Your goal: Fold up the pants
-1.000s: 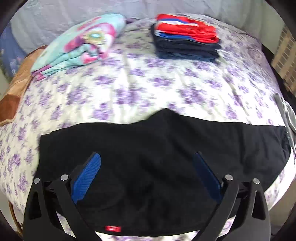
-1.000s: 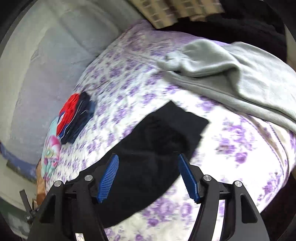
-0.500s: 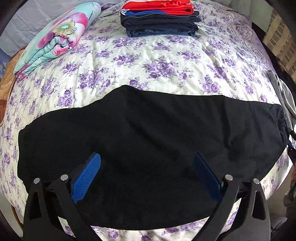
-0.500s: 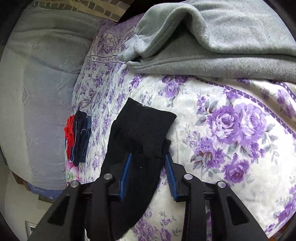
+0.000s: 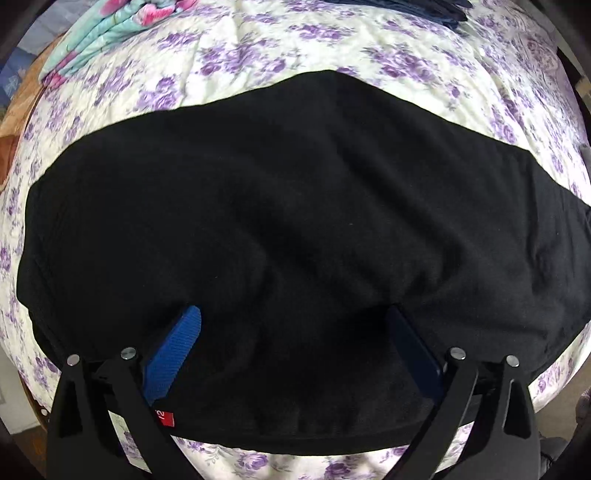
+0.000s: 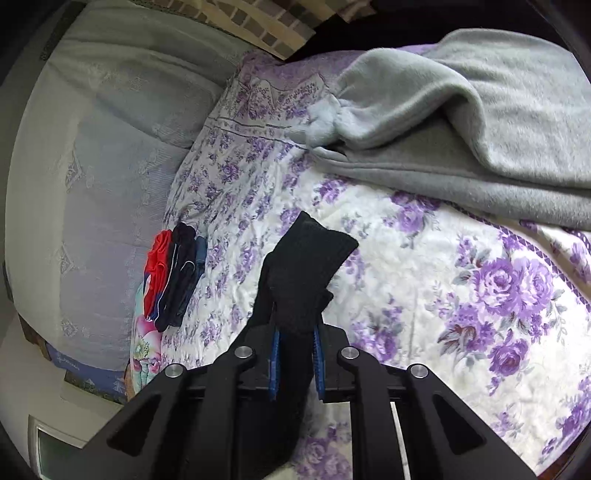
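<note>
Right wrist view, black pants (image 6: pixel 306 273) leg end pinched between right tongs (image 6: pixel 295 360)

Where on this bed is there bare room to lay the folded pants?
Bare floral bedspread lies between the black pants and the rolled floral blanket, and again between the pants end and the grey blanket. It is crowded by the stack of folded clothes.
</note>
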The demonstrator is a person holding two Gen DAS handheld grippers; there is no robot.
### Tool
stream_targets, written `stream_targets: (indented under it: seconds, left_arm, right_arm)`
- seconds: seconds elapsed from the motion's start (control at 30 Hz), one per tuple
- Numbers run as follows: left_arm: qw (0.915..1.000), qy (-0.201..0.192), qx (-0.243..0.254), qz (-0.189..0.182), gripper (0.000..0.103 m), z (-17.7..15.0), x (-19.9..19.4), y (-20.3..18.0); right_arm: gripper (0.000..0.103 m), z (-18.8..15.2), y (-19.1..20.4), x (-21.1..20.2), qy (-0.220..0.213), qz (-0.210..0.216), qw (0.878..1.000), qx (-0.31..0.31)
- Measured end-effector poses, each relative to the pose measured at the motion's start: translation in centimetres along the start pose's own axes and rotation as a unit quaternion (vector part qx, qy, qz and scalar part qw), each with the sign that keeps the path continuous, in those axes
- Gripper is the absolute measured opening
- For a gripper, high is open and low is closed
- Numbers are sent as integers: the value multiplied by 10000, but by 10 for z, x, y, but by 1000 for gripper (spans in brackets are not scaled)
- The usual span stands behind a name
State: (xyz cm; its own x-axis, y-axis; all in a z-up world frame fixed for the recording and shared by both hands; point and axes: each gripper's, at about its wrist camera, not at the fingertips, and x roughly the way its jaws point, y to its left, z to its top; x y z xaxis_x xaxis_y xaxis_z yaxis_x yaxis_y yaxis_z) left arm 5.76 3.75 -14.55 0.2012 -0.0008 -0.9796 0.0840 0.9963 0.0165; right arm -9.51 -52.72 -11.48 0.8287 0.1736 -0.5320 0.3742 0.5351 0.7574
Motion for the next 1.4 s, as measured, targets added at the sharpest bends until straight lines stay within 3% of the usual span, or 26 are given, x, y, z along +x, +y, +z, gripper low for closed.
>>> stream_targets:
  seconds: [0.17,0.33,0.43,0.5,0.57,0.67,0.73,0.83,0.87,0.97,1.07,1.13,1.17,1.2,1.27,1.3,1.4]
  left_arm:
    - [9985,-441,-330,20,98,0,-23,37]
    - [9946,-735,-736,22,98,-1,-42,89]
    - [9920,-844,-933,68,98,-5,-50,116]
    - [9899,-875,-1111,21,98,-6,-54,136]
    - [9879,-879,-1278,-43,98,-11,-54,152]
    - [9866,-842,-1399,-78,98,-19,-53,166]
    - [9864,-789,-1442,-64,98,-26,-50,174]
    - [9852,-717,-1558,-59,98,-36,-46,185]
    - [9846,-698,-1604,-53,98,-41,-46,187]
    - [9826,-621,-1751,-73,98,-53,-43,195]
    - [9814,-558,-1836,-92,98,-60,-39,198]
    - [9811,-525,-1859,-112,98,-63,-36,198]
    - [9812,-510,-1856,-120,98,-63,-35,198]
    - [9816,-497,-1839,-115,98,-63,-35,197]
    - [9824,-517,-1791,-77,98,-63,-36,195]
    - [9828,-528,-1771,-53,98,-63,-37,195]
    - [9821,-548,-1802,2,98,-64,-38,196]
  right_arm:
    - [14,-5,40,-5,-214,49,9996,-176]
    - [14,-24,115,6,-214,137,9944,-1022]
    - [14,-49,172,19,-134,142,9818,-1891]
    - [14,-81,215,38,85,77,9599,-2799]
    - [14,-126,247,62,445,21,9265,-3737]
    - [14,-212,272,102,1126,-26,8569,-5029]
    - [14,-261,272,121,1583,22,8202,-5498]
    - [14,-305,268,130,1831,-77,7824,-5952]
    - [14,-310,268,130,1810,-118,7753,-6050]
    - [14,-312,269,127,1814,-149,7713,-6099]
    - [15,-324,264,134,1866,-298,7484,-6357]
    - [25,-333,262,138,1947,-311,7340,-6499]
    - [39,-336,263,135,1992,-235,7276,-6560]
    - [47,-339,266,130,2036,-169,7208,-6624]
    - [47,-336,270,117,2170,63,7186,-6607]
    - [45,-328,272,109,2229,263,7278,-6480]
    - [43,-287,276,99,1948,376,7894,-5809]
